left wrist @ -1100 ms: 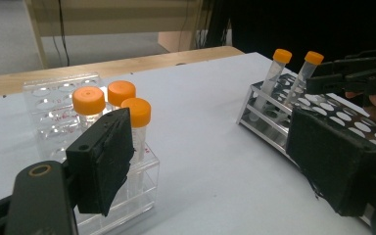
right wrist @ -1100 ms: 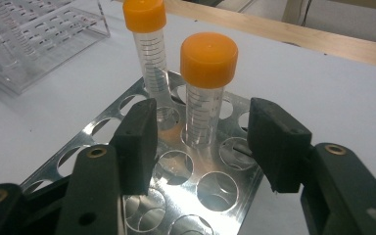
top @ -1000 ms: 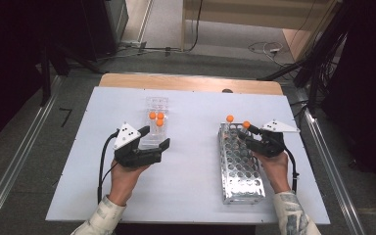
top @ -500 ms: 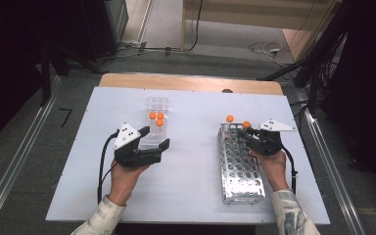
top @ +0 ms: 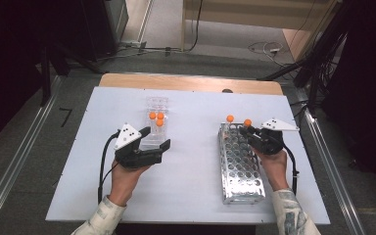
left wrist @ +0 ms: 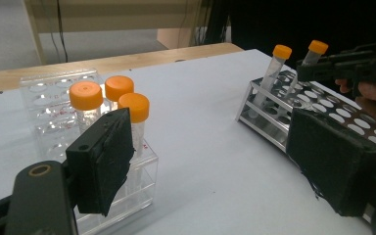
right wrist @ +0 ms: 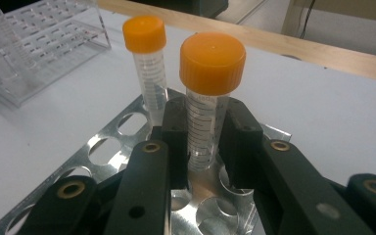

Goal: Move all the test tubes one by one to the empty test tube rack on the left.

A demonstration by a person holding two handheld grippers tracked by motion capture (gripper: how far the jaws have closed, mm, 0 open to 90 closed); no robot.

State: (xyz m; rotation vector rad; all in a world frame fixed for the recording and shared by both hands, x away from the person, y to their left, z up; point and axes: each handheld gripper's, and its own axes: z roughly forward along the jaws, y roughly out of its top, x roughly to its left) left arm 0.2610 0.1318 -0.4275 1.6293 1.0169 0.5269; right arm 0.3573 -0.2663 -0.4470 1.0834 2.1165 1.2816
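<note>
Jaws of the right gripper (right wrist: 203,142) just closed, clamping the orange-capped tube (right wrist: 206,103) between them.

Two black tools are seen, one in each hand. The left tool (top: 152,142) is topped by a grey three-cornered plate (top: 127,134) marked with dark dots, and a black cable (top: 103,166) is looped from its rear. The right tool (top: 247,131) is fitted with a like plate (top: 279,125) and a black cable (top: 292,166) along the wrist. Flat dark pads (left wrist: 103,169), frayed at the edges, are carried on the left tool. Brass-ringed holes (right wrist: 151,147) are set in the black arms of the right tool. Pale patterned sleeves (top: 103,220) are worn.
</note>
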